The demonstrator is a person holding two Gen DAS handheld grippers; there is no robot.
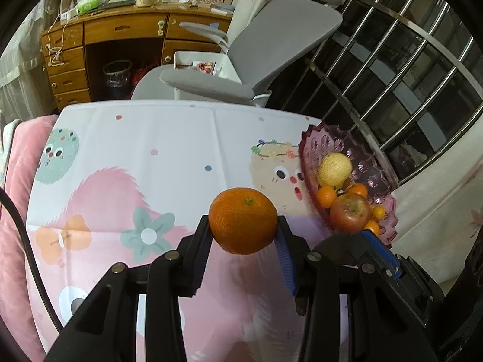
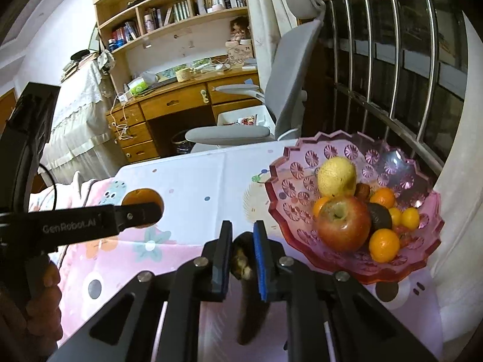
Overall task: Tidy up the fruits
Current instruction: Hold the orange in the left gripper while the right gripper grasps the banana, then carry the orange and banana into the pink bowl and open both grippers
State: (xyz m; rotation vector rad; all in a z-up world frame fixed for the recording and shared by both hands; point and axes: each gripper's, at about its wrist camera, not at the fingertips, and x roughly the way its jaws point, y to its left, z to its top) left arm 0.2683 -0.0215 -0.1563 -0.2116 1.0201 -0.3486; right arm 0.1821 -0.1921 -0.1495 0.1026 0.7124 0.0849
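Left claw [image 1: 244,229] grips a mandarin orange [image 1: 243,220] above the cartoon-print table [image 1: 145,138]; right claw [image 2: 243,242] is clamped on a dark, brownish item [image 2: 241,261], identity unclear. Step in hand: carrying both. Next move likely calls for lowering each into the pink fruit bowl [image 2: 302,154], clear of its apple [image 2: 344,223].

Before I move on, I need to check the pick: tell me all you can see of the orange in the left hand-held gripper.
The orange is round, deep orange, with dimpled, slightly glossy peel and a small green stem scar facing up. It looks whole. The left hand-held gripper clamps it between both pads, above the patterned tablecloth, left of the pink fruit bowl.
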